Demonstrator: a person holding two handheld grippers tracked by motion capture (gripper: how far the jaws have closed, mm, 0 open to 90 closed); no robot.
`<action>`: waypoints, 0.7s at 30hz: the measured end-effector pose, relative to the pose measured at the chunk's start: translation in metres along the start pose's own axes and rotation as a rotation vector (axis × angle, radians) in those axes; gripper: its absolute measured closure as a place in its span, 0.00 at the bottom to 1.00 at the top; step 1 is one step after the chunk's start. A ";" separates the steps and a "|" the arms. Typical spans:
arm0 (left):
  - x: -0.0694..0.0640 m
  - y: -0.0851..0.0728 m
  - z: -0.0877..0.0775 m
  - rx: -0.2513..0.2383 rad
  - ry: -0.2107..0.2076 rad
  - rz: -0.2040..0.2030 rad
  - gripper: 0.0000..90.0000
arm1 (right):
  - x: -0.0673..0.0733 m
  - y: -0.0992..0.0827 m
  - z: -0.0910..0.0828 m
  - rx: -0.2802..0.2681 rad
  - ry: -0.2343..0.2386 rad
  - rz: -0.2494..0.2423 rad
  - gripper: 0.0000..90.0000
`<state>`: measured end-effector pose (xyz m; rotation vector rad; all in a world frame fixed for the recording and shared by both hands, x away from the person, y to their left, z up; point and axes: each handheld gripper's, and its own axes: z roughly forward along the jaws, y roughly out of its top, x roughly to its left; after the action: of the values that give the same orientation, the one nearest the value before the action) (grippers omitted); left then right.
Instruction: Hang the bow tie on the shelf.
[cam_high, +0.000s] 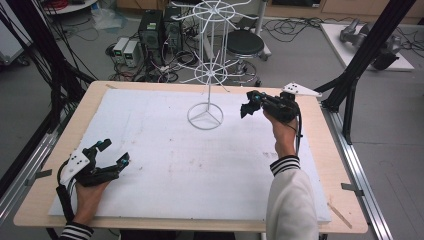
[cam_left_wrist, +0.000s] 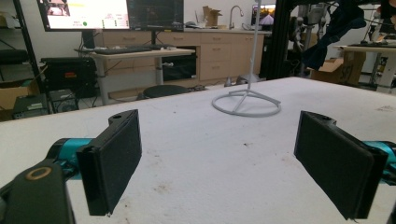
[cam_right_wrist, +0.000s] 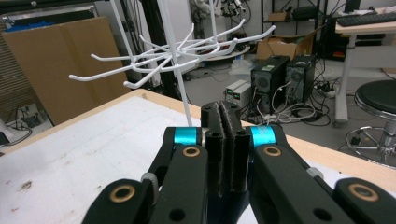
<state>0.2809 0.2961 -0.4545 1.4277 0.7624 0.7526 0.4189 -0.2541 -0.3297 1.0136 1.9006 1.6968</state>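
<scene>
1. White wire rack (cam_high: 206, 75): upright on the white-covered table (cam_high: 165, 165), ring base at the far middle, two tiers of hooks.
2. Right hand-held gripper (cam_high: 246, 109): raised just right of the rack's base, jaws pressed together, nothing between them.
3. Left hand-held gripper (cam_high: 114, 152): low at the table's near left, jaws spread wide, empty, well apart from the rack.

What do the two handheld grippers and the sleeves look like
Both the left gripper and right gripper are black, with flat dark pads, teal collars, brass-coloured rivets, a grey three-cornered plate and a black trailing cable. The sleeve is white with black-and-white striped cuffs.
</scene>
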 end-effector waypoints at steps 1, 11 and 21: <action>0.000 0.000 0.000 -0.001 0.000 0.000 0.17 | 0.000 0.000 0.000 0.003 -0.001 0.003 0.99; 0.000 0.000 0.000 -0.003 0.000 -0.005 0.17 | 0.002 0.001 0.001 -0.010 0.005 -0.003 0.99; 0.000 0.000 0.000 0.000 0.000 -0.002 0.17 | 0.004 0.007 -0.005 -0.054 0.003 0.009 0.99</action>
<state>0.2810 0.2960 -0.4545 1.4265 0.7637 0.7513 0.4149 -0.2547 -0.3217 1.0011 1.8441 1.7456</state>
